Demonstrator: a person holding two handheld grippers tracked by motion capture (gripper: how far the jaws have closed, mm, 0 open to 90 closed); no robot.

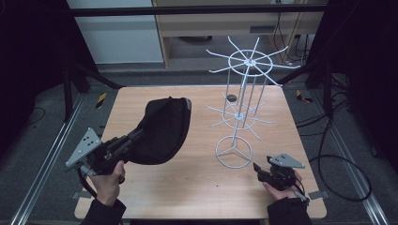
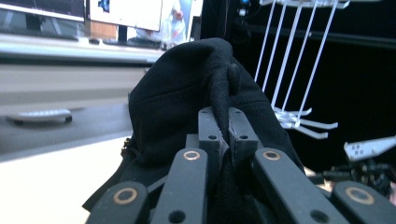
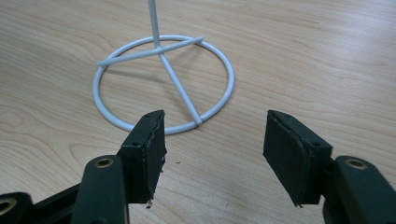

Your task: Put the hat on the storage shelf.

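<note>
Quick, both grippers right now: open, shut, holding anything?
Left gripper: shut on a fold of the black cap, which hangs above the table.
Right gripper: open, holding nothing, jaws low over the table near the white wire rack's ring base.

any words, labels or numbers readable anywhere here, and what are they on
None can be read.
Black cap: no logo or print shows.
White wire rack: bare wire, no label.
Paper sheets in the background of the left gripper view: print too blurred to read.
</note>
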